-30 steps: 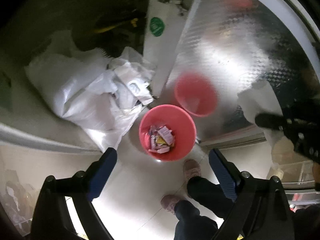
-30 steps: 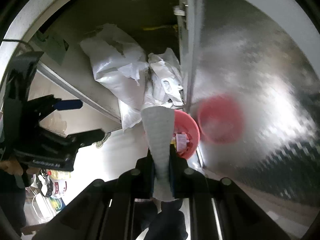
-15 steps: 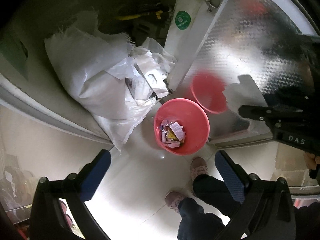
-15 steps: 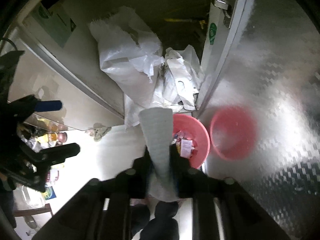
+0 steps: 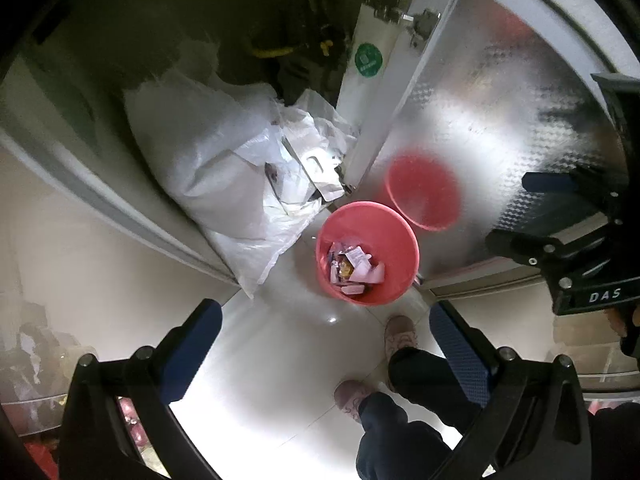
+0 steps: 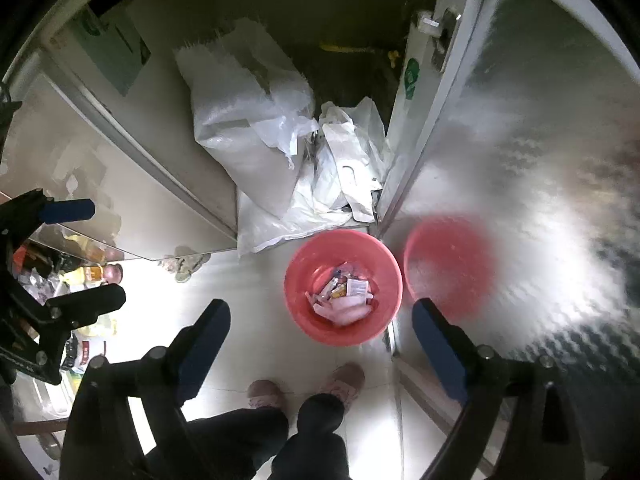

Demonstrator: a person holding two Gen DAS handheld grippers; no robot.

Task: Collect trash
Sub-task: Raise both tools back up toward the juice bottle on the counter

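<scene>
A red bin [image 5: 394,238] stands on the white floor beside a metal door; it also shows in the right wrist view [image 6: 304,280]. Several wrappers and a crumpled white paper [image 6: 346,304] lie inside it. My left gripper [image 5: 326,328] is open and empty, held high above the floor in front of the bin. My right gripper [image 6: 320,326] is open and empty, directly above the bin. Each gripper shows at the edge of the other's view: the right one [image 5: 536,216], the left one [image 6: 76,254].
White sacks and plastic bags [image 6: 256,128] are piled behind the bin in a dark doorway. A shiny metal door [image 6: 520,160] at right mirrors the bin. The person's legs and shoes [image 6: 344,376] are below. Bottles and clutter [image 6: 92,272] sit at left.
My right gripper was shut on a white paper piece; it has opened, and the paper now lies in the bin. Both views shifted slightly; the left gripper stayed open.
</scene>
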